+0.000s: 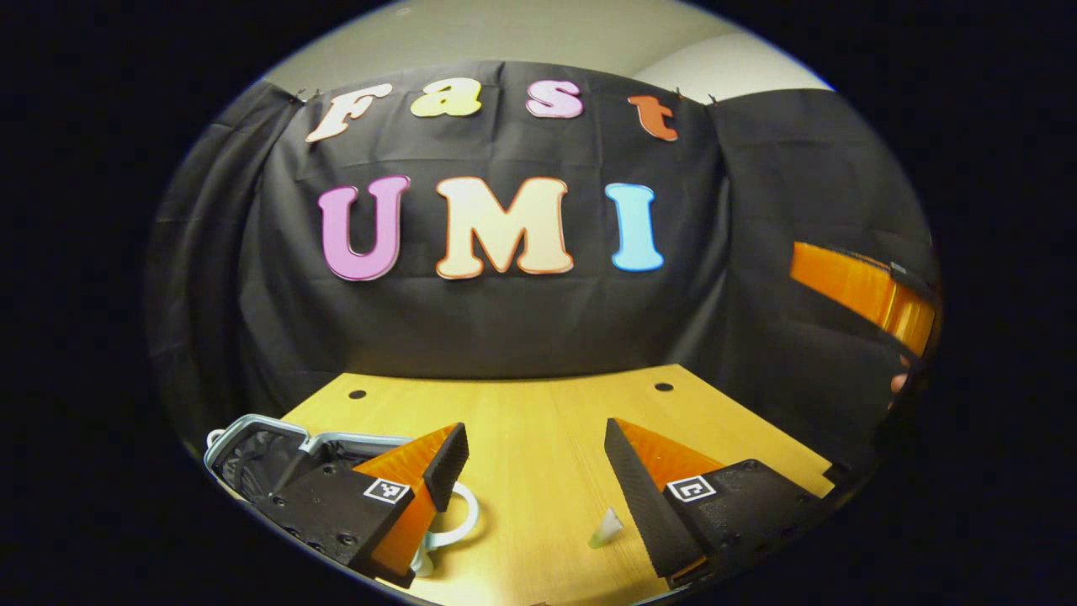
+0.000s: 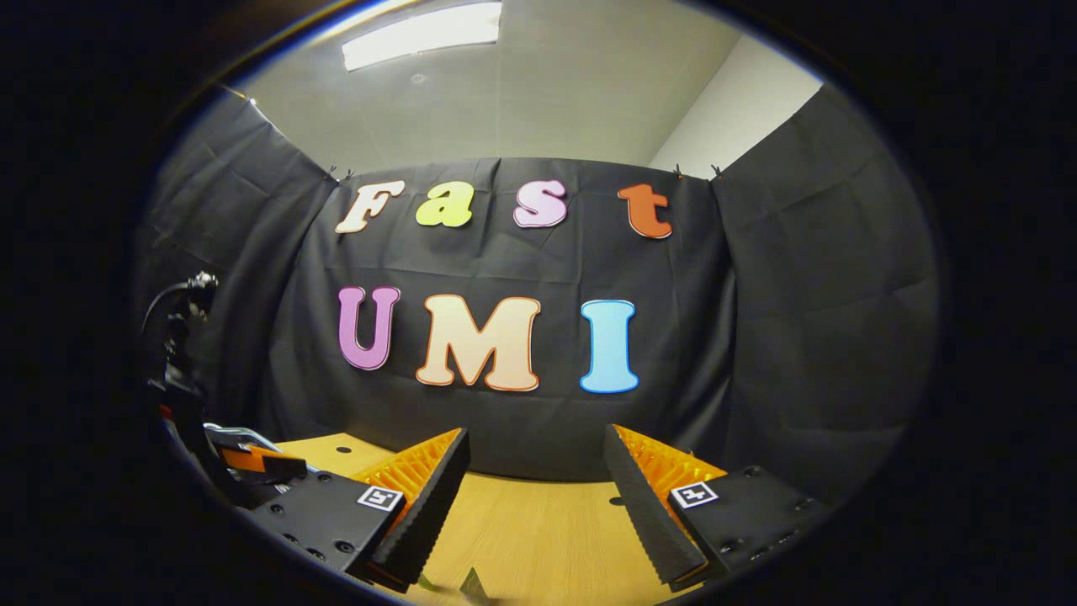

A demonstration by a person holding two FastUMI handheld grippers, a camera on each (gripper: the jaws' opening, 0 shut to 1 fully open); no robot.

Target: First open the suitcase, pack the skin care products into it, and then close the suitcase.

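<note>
The suitcase [image 1: 252, 454] lies open at the table's [image 1: 538, 421] left edge, rigid-rimmed, best taken by its pale loop handle [image 1: 458, 518]; both the left gripper [image 1: 538, 480] and right gripper [image 2: 538, 497] gape wide, empty; a small, probably light skincare piece [image 1: 606, 528] sits near the front edge

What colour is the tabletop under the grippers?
Light yellowish wood grain, with small dark round holes near the far edge; the table shows best in the left gripper view.
</note>
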